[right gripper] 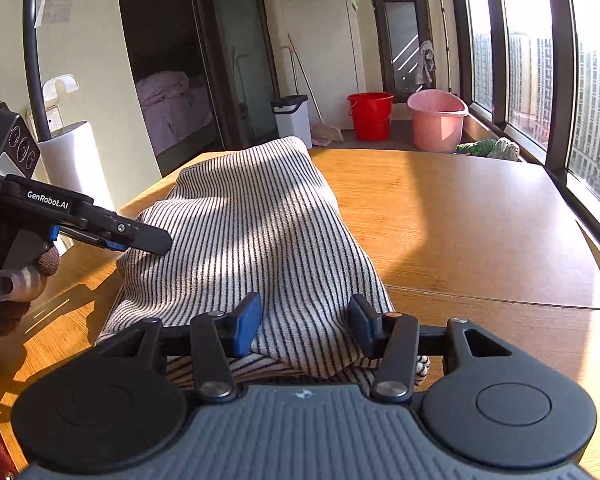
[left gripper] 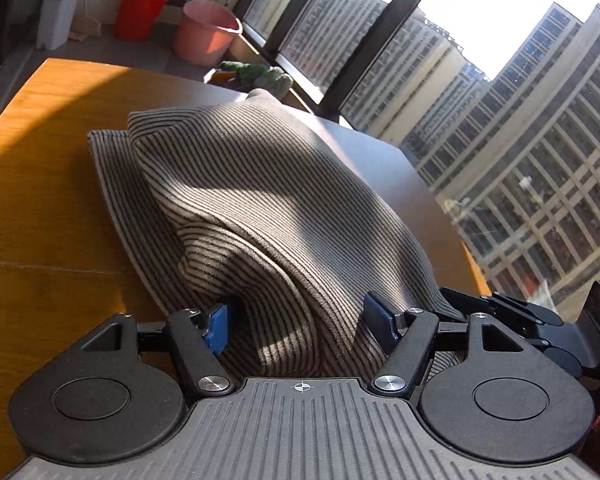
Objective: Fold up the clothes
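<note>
A beige garment with thin dark stripes (left gripper: pixel 268 200) (right gripper: pixel 252 224) lies on the wooden table (left gripper: pixel 40 200) (right gripper: pixel 460 220). Its upper layer rises off a flatter lower layer toward both grippers. My left gripper (left gripper: pixel 300 324) has its blue pads (left gripper: pixel 218 328) pressed on a thick bunch of the near edge. It also shows from the side as the left gripper (right gripper: pixel 140 236) at the cloth's left edge. My right gripper (right gripper: pixel 304 324) pinches the near edge beside it, its pads (right gripper: pixel 248 324) set apart by the fabric. The right gripper (left gripper: pixel 520 312) appears at the left view's right margin.
A red bucket (right gripper: pixel 370 116), a pink bucket (right gripper: pixel 436 120) and a white bin (right gripper: pixel 294 118) stand on the floor beyond the table. Windows run along the right side (right gripper: pixel 532 80). A gloved hand (right gripper: pixel 16 280) holds the left gripper.
</note>
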The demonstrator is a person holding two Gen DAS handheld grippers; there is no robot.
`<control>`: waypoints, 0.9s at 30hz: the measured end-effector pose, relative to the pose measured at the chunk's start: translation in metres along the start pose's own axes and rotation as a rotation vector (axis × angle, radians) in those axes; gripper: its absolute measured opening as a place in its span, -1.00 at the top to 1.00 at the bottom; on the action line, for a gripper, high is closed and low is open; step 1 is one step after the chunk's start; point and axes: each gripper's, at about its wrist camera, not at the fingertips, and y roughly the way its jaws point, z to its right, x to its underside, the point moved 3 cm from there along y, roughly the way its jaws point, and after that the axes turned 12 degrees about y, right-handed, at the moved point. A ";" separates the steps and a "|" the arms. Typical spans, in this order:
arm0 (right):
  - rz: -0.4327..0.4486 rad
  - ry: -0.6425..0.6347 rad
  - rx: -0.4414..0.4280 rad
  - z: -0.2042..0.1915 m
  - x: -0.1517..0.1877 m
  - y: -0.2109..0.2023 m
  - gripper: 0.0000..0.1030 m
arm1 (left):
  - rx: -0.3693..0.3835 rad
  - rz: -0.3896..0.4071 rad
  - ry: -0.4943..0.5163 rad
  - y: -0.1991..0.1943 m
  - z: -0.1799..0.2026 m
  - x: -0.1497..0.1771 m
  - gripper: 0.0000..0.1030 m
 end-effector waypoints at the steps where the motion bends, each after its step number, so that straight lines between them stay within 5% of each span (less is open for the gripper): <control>1: -0.006 -0.002 -0.011 -0.005 0.005 -0.005 -0.04 | -0.013 0.004 0.013 0.005 0.000 -0.003 -0.41; 6: -0.014 -0.035 -0.028 -0.024 0.017 -0.015 -0.26 | -0.005 0.024 0.082 0.015 0.007 -0.019 -0.58; 13: 0.022 -0.050 -0.085 -0.029 0.004 -0.038 -0.21 | 0.086 0.123 0.058 -0.038 0.020 -0.013 -0.51; 16: -0.071 -0.105 -0.083 -0.043 0.018 -0.017 -0.21 | 0.110 0.150 0.049 -0.052 0.023 -0.011 -0.41; 23: -0.099 -0.166 -0.113 -0.061 0.035 -0.020 -0.35 | 0.110 0.161 0.034 -0.052 0.019 -0.010 -0.39; 27: -0.110 -0.190 -0.104 -0.063 0.044 -0.018 -0.59 | 0.111 0.168 0.025 -0.052 0.017 -0.010 -0.39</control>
